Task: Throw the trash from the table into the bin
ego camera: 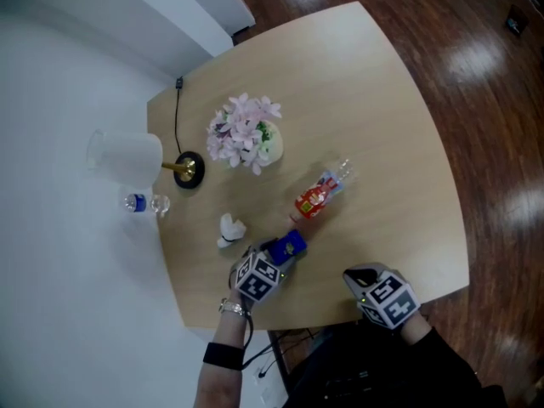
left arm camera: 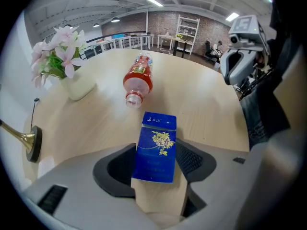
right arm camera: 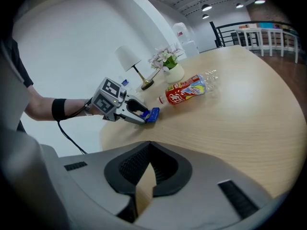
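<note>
Left tongs (left arm camera: 156, 152) snug against both sides of blue packet (left arm camera: 159, 137) on table (left arm camera: 211, 109)

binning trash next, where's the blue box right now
In the head view the blue cardboard box lies low centre on the wooden table, between the tongs of the left gripper, just short of the red-labelled plastic bottle.

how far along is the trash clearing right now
Nothing looks binned yet; no bin is in view. In hand: the left tongs grip the blue box. Still to go: the red-label bottle and crumpled tissue lie on the table; the right tongs are shut and empty.
</note>
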Available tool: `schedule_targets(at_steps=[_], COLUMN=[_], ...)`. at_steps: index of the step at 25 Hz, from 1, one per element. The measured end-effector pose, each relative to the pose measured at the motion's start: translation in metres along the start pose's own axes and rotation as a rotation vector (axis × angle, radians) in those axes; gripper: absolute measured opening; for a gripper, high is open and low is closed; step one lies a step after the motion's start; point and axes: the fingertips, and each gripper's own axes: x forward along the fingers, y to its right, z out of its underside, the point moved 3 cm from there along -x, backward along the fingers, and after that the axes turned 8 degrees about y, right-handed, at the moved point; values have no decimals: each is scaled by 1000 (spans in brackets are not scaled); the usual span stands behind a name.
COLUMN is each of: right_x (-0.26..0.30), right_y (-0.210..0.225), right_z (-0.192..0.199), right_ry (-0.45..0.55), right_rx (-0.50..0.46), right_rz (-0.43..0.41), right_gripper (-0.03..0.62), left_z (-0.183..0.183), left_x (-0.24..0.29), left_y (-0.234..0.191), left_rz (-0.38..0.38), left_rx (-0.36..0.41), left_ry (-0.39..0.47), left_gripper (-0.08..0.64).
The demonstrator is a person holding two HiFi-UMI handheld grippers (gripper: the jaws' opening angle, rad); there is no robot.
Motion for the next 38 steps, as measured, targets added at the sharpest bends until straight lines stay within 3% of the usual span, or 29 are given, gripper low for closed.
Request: schedule_targets(at_steps=[5, 11, 19, 26, 38], right_x=[-5, -5, 11, 40, 106], right_y=[-13, -60, -129, -190, -294], right_z=[-1, 0, 21, 52, 143], right_ry=[-4, -14, -77, -177, -451], right_rx=[-32, -117, -266, -395, -629], right_rz=[0, -8, -78, -170, -377], right_gripper=[5, 5, 5, 5, 5], left_z=[-1, 17, 68, 142, 326], left_x=[-40, -104, -152, -179, -191], left_y=[33, 92, 165, 194, 274], left_rz=[-63, -119, -211, -309, -453], left_rx=[-158, -387, -540, -672, -1088], left_ry=[69, 164, 237, 263, 232], left_gripper=[261, 255, 252, 252, 252])
